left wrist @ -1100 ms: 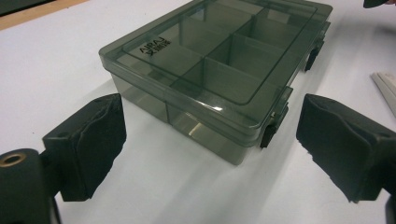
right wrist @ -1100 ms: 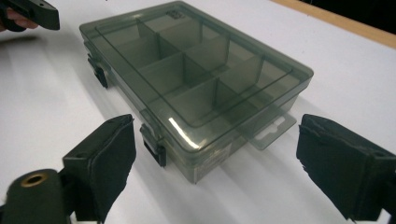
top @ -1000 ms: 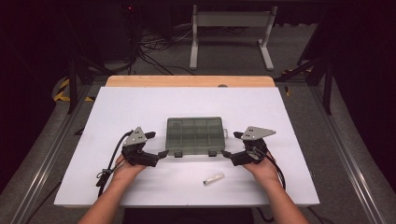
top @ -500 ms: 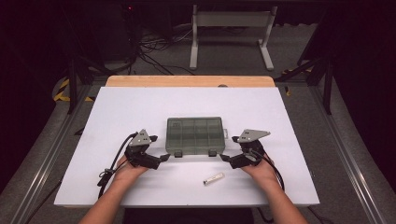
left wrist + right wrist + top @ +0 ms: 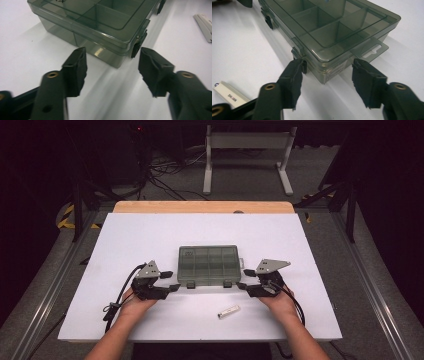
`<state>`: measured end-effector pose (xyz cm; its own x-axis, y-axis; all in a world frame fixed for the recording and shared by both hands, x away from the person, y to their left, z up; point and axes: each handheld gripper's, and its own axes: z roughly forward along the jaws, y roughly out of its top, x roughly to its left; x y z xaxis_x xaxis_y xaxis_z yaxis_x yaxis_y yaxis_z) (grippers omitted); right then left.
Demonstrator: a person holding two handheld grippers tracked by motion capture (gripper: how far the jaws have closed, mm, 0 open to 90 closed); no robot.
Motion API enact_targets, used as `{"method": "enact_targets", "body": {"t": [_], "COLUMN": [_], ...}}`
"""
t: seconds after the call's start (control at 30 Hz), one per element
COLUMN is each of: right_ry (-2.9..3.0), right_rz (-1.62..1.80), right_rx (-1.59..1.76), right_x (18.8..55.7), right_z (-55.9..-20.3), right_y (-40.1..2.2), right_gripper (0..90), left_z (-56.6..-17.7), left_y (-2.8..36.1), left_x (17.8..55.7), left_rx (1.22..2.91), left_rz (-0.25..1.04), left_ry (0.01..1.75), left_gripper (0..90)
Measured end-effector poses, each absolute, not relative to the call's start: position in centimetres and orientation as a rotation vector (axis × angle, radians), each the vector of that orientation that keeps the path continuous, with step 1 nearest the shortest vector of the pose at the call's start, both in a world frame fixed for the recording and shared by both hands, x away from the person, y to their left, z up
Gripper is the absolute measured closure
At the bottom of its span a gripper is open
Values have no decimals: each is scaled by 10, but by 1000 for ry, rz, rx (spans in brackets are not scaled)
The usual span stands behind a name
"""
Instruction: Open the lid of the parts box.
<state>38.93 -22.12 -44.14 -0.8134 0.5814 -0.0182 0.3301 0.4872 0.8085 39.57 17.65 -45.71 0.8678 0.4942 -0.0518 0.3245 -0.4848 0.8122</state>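
Closed smoky compartment box [image 5: 208, 265] on white bench [image 5: 150, 235], flanked at near corners by left gripper [image 5: 172, 281] and right gripper [image 5: 243, 279], jaws spread.

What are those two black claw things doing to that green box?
A person holds a claw-like gripper in each hand at a white table. Both the left gripper and the right gripper are open, one at each front corner of a see-through green compartment box, near its black latches. The box's lid is closed, and nothing is gripped yet. A small white stick lies on the table nearer the person.
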Motion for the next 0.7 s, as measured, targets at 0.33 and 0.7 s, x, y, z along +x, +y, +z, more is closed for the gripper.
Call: {"method": "enact_targets", "body": {"t": [0.33,0.7], "right_ry": [2474,2478], "right_rz": [1206,1200], "right_rx": [756,753], "right_x": [390,390], "right_z": [-444,-445], "right_y": [-219,-219], "right_gripper": [596,629], "left_z": [-457,-457], "left_y": [176,175], "left_x": [395,394], "left_rx": [2133,2152], "left_rz": [214,221], "left_ry": [575,553], "left_gripper": [577,692]}}
